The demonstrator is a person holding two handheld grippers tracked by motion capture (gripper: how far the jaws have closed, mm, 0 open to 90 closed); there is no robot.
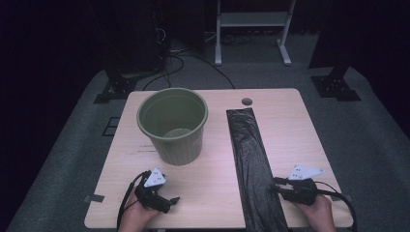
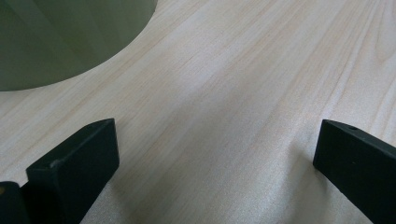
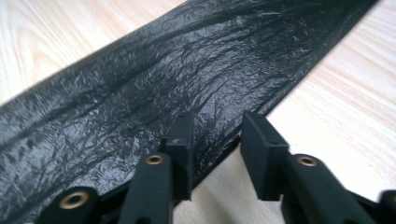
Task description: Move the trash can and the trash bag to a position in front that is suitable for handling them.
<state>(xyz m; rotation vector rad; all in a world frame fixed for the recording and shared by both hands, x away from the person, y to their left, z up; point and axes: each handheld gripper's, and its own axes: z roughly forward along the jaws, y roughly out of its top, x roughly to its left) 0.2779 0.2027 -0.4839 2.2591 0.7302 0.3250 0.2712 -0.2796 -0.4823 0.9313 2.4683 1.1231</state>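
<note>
right gripper [image 1: 276, 185]: near right of the table, held level, tips pointing left at the bag's right edge; the nearer hand for the pickup.
right gripper state: jaws drawn in to a narrow gap in the right gripper view [image 3: 216, 135]. One jaw lies over the plastic, the other sits at its edge over bare wood. A fold or edge of film seems to run into the gap, but I see no pads pressing, so I judge nothing gripped yet.
left gripper [image 1: 172, 199]: near left, resting low, tips pointing right.
left gripper state: jaws spread wide in the left gripper view [image 2: 210, 163], only bare wood between them, holding nothing.
black bin bag [image 1: 253, 164]: folded flat into a long strip, right of centre on the table. Surface crinkled and glossy up close [image 3: 154, 84].
bag long axis: near to far, from the near table edge almost to the cable hole [image 1: 247, 101]; the right gripper comes at it crosswise.
key relation: the bag edge lies directly left of the right gripper tips, touching or just beside them. The left gripper is well apart, across open wood.
green bin [image 1: 172, 123]: upright, ribbed, open top, looks empty; far left of centre, just beyond the left gripper. Its wall fills the upper left corner of the left gripper view [image 2: 65, 37].
table [image 1: 212, 193]: light wood top.
writing: faint small marks on the wood left of the bin, too small to read. No brand or label on bag or bin.
</note>
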